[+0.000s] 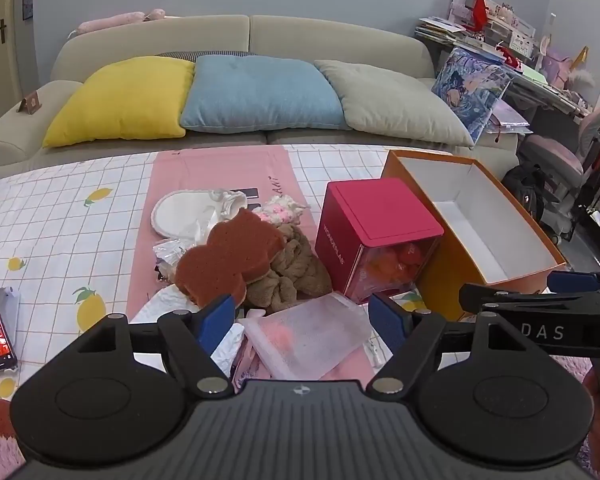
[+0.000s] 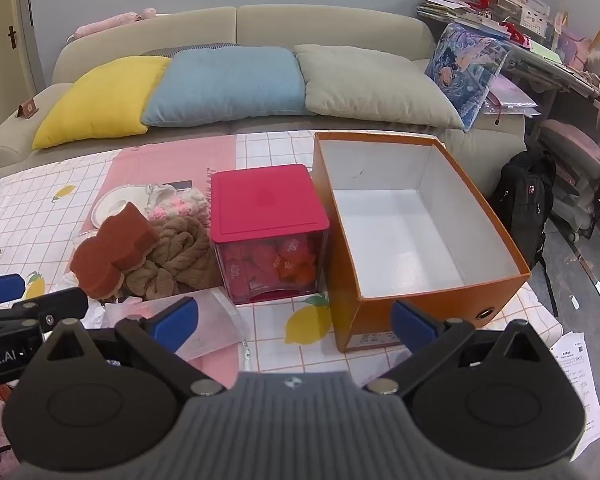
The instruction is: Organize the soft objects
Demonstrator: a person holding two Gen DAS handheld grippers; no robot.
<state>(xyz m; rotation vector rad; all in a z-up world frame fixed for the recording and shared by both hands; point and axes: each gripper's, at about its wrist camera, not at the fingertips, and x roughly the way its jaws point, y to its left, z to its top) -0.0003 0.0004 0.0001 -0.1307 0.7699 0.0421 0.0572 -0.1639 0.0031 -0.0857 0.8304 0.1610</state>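
The left gripper (image 1: 303, 317) gapes wide and empty over a frosted pouch (image 1: 306, 336) just before the heap of brown sponge (image 1: 228, 258) and tan knitted cloth (image 1: 294, 270), while the right gripper (image 2: 296, 322), equally wide and empty, faces the red-lidded cube (image 2: 268, 220) beside the open orange box (image 2: 412, 216).

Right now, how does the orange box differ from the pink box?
The orange box is open-topped, empty and long; the pink box is lidded, cube-shaped, smaller, and holds reddish items behind a clear front. Both sit side by side on the checked cloth.
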